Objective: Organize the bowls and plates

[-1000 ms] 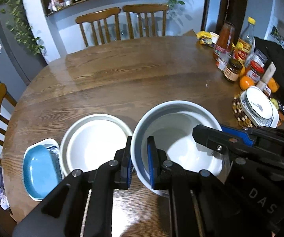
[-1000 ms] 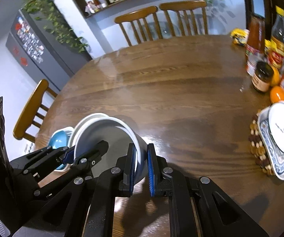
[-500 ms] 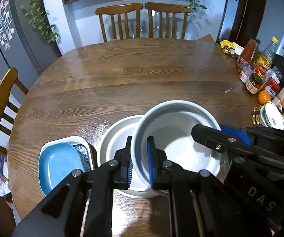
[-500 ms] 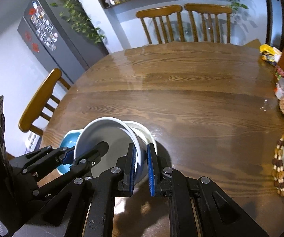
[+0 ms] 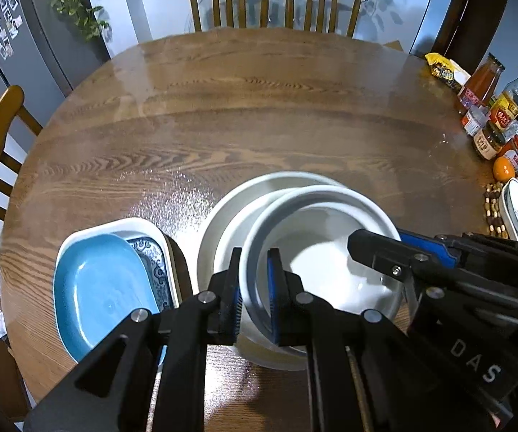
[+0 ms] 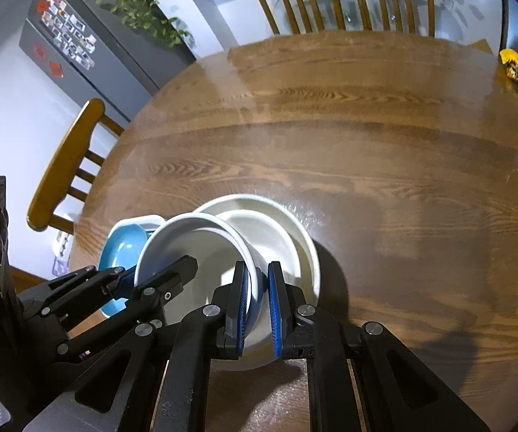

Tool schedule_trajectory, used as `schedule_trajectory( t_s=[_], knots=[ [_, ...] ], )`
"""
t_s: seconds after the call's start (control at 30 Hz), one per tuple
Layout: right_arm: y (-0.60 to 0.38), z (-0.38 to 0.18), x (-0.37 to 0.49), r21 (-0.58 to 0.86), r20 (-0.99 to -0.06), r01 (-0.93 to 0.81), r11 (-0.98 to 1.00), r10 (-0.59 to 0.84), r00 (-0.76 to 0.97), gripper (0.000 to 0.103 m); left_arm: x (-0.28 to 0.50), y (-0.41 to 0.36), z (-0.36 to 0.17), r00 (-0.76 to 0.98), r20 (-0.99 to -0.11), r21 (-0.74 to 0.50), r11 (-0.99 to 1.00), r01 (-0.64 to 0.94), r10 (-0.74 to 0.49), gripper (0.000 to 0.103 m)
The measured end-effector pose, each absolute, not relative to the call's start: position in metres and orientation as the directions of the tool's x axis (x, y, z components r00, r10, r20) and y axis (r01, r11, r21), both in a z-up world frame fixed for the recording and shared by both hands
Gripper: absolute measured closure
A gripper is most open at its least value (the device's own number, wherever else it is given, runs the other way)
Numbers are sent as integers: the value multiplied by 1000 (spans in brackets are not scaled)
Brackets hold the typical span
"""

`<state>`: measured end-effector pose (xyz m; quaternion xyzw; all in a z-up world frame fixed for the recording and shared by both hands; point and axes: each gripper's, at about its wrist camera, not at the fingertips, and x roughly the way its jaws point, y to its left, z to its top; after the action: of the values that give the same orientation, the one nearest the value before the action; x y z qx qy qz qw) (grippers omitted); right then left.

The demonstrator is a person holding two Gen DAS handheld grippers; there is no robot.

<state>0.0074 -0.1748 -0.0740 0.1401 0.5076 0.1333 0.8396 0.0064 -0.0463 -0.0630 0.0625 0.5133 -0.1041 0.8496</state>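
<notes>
Both grippers have the deep white bowl [image 5: 330,262] between them, carried over the wide white bowl [image 5: 223,223] on the wooden table [image 5: 259,115]. The left gripper [image 5: 253,295] is clenched on the bowl's near-left rim, one pad inside and one outside; the right gripper [image 6: 259,298] pinches the opposite wall the same way. The carried bowl hangs tilted, overlapping the wide one but not yet seated in it, I'd say. Just beside them sits the blue plate [image 5: 104,288], resting in a white patterned dish [image 5: 151,248]. This looks like the nesting step: one bowl going into another. Next it wants levelling, centring over the lower bowl, a gentle lowering, and only then both jaws letting go together.
</notes>
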Motion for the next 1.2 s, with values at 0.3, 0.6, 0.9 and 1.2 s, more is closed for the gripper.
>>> schedule_trajectory(
  t_s=[0.3, 0.6, 0.9, 1.2],
  knots=[
    [-169, -87, 13, 368, -838, -65, 928, 361, 409, 91, 6, -44, -73, 428, -898, 3, 970, 242, -104, 95],
    [-169, -80, 10, 333, -835, -60, 941, 324, 444, 91, 5, -42, -64, 471, -876, 16, 970, 243, -104, 91],
    [-167, -54, -5, 288, -799, -82, 954, 287, 529, 91, -7, -40, -45, 552, -830, 64, 970, 233, -78, 76],
    [-180, -44, -15, 295, -780, -47, 954, 269, 565, 91, -21, -29, -32, 606, -793, 85, 975, 206, -59, 44]
  ],
)
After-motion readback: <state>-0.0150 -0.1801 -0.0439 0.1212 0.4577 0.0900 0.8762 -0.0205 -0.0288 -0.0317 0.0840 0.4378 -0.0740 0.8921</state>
